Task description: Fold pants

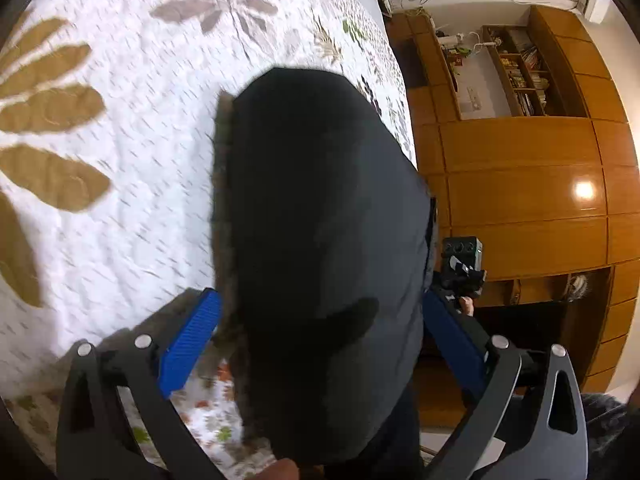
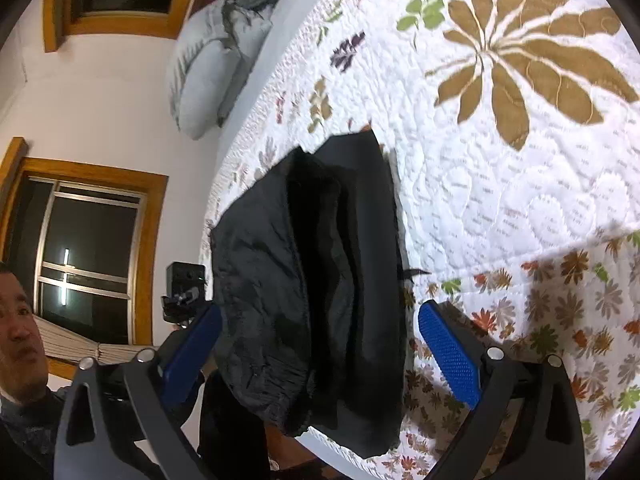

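Note:
Folded black pants [image 1: 320, 180] lie in a thick bundle on the flowered quilt [image 1: 140, 140], near the bed's edge. My left gripper [image 1: 320, 298] is open wide. The bundle fills the gap between its blue pads [image 1: 192, 344] and touches the left one. In the right wrist view the same pants [image 2: 340, 240] show stacked layers and a gathered waistband. They sit between the spread fingers of my open right gripper [image 2: 320, 310]. Its right pad [image 2: 448, 356] stands apart from the cloth. The bundle's underside is hidden.
The quilt [image 2: 500, 200] spreads wide beyond the pants. A wooden wardrobe with shelves [image 1: 520, 180] stands past the bed edge. Grey pillows [image 2: 212, 72] lie at the head, below wood-framed windows [image 2: 92, 248]. A person [image 2: 16, 320] is at the left margin.

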`<state>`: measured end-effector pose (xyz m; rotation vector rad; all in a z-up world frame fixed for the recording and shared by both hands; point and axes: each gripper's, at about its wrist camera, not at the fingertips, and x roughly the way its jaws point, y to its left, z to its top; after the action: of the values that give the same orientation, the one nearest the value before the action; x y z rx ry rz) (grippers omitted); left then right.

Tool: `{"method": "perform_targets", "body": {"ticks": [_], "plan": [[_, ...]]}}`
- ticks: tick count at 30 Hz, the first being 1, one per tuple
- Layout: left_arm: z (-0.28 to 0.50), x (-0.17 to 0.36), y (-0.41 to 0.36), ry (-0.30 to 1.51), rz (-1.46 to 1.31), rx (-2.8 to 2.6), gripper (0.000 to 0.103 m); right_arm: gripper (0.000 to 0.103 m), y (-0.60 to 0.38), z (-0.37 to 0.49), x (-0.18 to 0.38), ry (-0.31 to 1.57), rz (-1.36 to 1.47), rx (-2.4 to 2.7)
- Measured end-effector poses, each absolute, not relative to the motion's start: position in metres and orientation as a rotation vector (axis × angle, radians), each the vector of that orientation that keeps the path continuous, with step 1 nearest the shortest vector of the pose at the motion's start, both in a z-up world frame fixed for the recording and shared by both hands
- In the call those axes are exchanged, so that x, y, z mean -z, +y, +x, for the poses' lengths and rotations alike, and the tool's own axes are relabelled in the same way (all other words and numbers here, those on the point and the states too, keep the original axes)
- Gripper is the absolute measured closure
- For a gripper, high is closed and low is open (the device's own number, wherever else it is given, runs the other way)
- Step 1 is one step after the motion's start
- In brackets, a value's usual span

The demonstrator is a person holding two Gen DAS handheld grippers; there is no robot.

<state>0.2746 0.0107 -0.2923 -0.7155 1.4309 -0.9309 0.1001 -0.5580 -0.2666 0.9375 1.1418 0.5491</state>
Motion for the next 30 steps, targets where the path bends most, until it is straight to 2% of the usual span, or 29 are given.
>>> {"method": "perform_targets", "body": {"ticks": [13,16,19,22,30], "plan": [[0.27,0.306,-0.022,1.508,-0.755,0.915,0.003,0.003,-0.545,0.122,0.282,1.201,0.947,-0.714],[0.268,0.307,-0.025,1.504,-0.76,0.915,0.003,0.003,-0.533,0.127,0.28,1.245,0.855,-0.711],[0.269,0.31,-0.019,1.506,-0.781,0.894,0.003,0.007,-0.537,0.128,0.284,1.271,0.843,-0.686],[0.27,0.309,-0.016,1.512,-0.795,0.896,0.003,0.003,-0.532,0.127,0.284,1.269,0.837,-0.707],[0.273,0.315,-0.038,1.552,-0.766,0.958,0.004,0.004,-0.521,0.139,0.294,1.318,0.91,-0.773]]}}
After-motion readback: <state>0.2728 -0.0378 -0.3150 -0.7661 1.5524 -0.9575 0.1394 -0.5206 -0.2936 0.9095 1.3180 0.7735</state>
